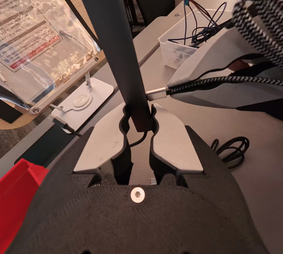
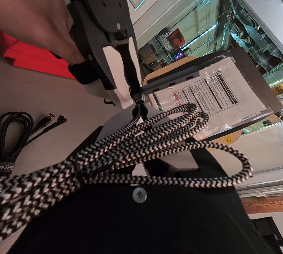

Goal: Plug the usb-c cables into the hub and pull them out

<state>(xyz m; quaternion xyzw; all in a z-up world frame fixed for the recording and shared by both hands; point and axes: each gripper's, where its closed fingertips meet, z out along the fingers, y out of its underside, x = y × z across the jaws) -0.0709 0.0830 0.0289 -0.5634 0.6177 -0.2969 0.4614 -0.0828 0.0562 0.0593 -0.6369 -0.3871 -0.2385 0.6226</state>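
My left gripper (image 1: 138, 112) is shut on the lower end of a dark grey hub (image 1: 113, 44) and holds it upright above the table. My right gripper (image 1: 169, 91) comes in from the right, shut on a black-and-white braided cable (image 1: 214, 83). Its silver plug (image 1: 156, 94) sits against the hub's right edge near the bottom. In the right wrist view the plug (image 2: 141, 97) meets the hub (image 2: 171, 81) at its port nearest the left gripper (image 2: 133, 88), with other ports open beside it. The cable's coils (image 2: 137, 142) hang over my right gripper (image 2: 140, 109).
A black cable (image 2: 23, 125) with its plugs lies coiled on the grey table (image 1: 229, 139). A clear bin (image 1: 179, 47) of thin wires stands at the back right. A clear-framed sheet on a white stand (image 1: 46, 39) is at the left. A red bin (image 1: 16, 185) is near left. There is about 4 cm between the tips of the two grippers.
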